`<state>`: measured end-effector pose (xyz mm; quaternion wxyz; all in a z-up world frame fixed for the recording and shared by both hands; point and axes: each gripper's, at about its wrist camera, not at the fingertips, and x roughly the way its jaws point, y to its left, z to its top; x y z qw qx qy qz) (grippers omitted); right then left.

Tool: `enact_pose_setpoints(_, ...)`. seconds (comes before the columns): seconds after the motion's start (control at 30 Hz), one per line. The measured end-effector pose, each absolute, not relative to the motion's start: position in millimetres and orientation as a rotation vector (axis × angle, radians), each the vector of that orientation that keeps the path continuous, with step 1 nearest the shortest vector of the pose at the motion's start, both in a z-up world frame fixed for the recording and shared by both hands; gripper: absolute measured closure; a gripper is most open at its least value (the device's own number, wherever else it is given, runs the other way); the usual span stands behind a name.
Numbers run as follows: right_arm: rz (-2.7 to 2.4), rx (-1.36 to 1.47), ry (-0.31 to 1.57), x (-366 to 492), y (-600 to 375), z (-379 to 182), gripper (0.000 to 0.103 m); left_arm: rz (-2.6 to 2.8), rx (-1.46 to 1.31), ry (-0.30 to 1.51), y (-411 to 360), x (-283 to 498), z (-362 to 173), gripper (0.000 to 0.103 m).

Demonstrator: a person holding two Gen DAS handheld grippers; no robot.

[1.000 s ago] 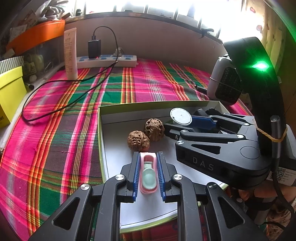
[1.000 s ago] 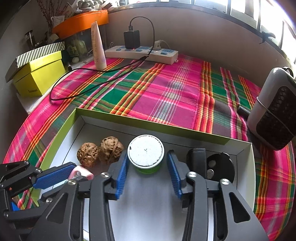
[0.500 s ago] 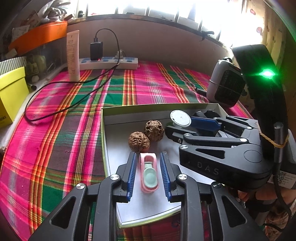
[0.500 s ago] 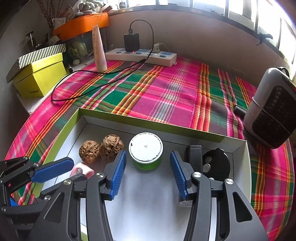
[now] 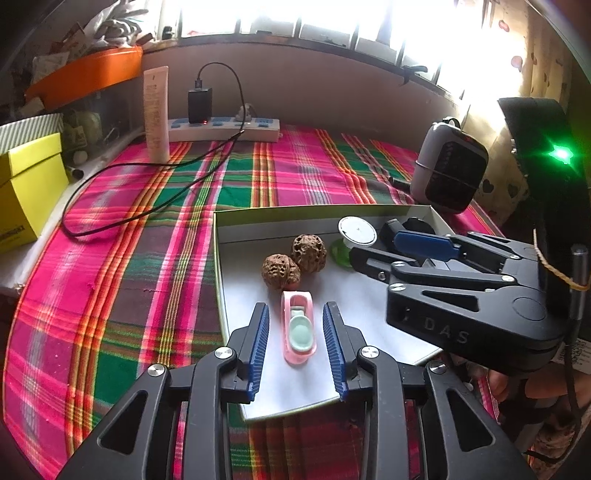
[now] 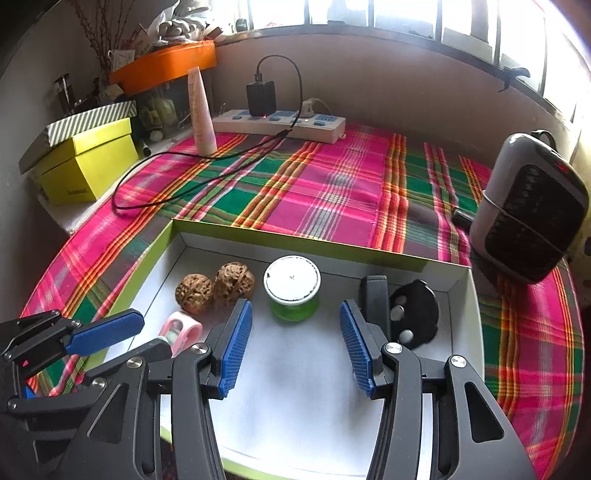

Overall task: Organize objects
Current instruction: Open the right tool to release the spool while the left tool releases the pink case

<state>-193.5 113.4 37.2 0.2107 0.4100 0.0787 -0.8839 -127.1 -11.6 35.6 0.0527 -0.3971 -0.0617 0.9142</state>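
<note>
Left tool opening around pink case.

I see a surface spread with a pink, green and orange plaid cloth. A plain brownish wall curves behind it, under a row of windows so bright that they wash out. A white power strip lies against the wall with a black charger plugged in, its cable looping over the cloth. On my left sit a yellow box and an orange lid. A small grey heater stands at the right.
</note>
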Motion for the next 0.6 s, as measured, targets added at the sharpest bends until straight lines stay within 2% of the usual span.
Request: enact_pose_setpoints(0.6, -2.542, 1.042, 0.115, -144, 140, 61, 0.052, 2.806, -1.158, -0.163, -5, -95, 48, 0.072)
